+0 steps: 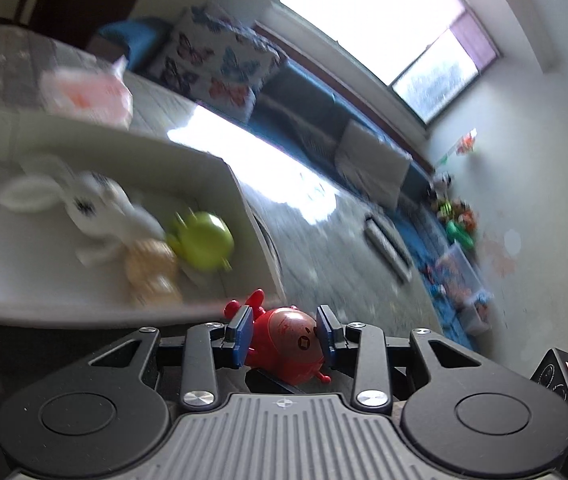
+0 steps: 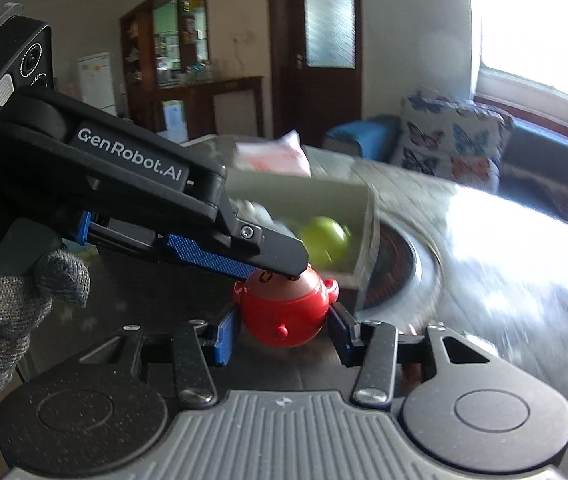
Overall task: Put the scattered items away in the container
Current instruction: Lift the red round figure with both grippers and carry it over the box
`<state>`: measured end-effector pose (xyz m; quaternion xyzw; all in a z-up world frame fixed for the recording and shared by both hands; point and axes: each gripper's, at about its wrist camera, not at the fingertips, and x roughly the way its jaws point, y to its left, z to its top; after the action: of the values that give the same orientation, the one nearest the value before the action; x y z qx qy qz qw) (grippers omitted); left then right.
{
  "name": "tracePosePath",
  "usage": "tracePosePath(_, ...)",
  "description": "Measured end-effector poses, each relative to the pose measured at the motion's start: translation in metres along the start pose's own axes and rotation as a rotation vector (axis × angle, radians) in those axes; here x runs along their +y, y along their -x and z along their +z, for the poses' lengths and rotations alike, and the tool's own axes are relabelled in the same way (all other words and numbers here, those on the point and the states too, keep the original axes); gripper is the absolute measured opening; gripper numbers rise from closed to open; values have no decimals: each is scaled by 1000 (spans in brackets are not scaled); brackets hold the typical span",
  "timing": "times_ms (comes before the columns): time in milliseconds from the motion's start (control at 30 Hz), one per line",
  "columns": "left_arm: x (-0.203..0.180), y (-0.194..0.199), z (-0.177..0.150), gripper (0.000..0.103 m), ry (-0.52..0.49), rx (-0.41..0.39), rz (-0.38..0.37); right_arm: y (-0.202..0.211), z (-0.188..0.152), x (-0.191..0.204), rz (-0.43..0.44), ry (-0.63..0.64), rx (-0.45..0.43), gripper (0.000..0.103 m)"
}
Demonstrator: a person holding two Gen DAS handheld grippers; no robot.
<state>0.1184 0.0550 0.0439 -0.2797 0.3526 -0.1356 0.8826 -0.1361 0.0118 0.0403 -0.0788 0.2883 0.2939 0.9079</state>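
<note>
Mostly blurred by motion, both wrist views keep only the grippers and one toy sharp. Both grippers are clenched on the same red toy figure (image 1: 288,340), a round-bodied piece with small knobs: in the left wrist view the left gripper (image 1: 285,330) presses its blue pads against the toy's two sides, and in the right wrist view the right gripper (image 2: 281,330) does the same lower on the body, while the left gripper's fingers come in from the upper left and bear on the toy's top. The toy sits just in front of the near wall of the white container (image 1: 239,200), outside it.

Inside the container three items can be counted, all smeared: one white plush rabbit (image 1: 83,204), one green round toy (image 1: 203,244) and one pale orange object (image 1: 151,270) whose shape cannot be made out (possibly two stacked pieces; the blur hides it). Behind the container lies one white packet with orange print (image 1: 83,96), its text unreadable.

A gloved hand (image 2: 7,308), grey knit, is cut off at the left edge of the right wrist view. The table (image 2: 484,248) shows glare. One butterfly-print cushion (image 2: 452,136) rests on a blue sofa behind.
</note>
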Motion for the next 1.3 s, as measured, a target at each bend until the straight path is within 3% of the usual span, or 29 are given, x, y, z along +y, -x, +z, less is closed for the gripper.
tracePosePath(200,29,17,30,37,41,-66,43,-34,37,18,57,57,-4,48)
tracePosePath(433,66,17,53,37,83,-80,99,-81,63,33,118,66,43,48)
tracePosePath(800,106,-5,59,37,133,-25,152,-134,61,33,179,33,171,48)
tracePosePath(1300,120,-20,57,37,153,18,176,-156,59,36,171,60,246,48)
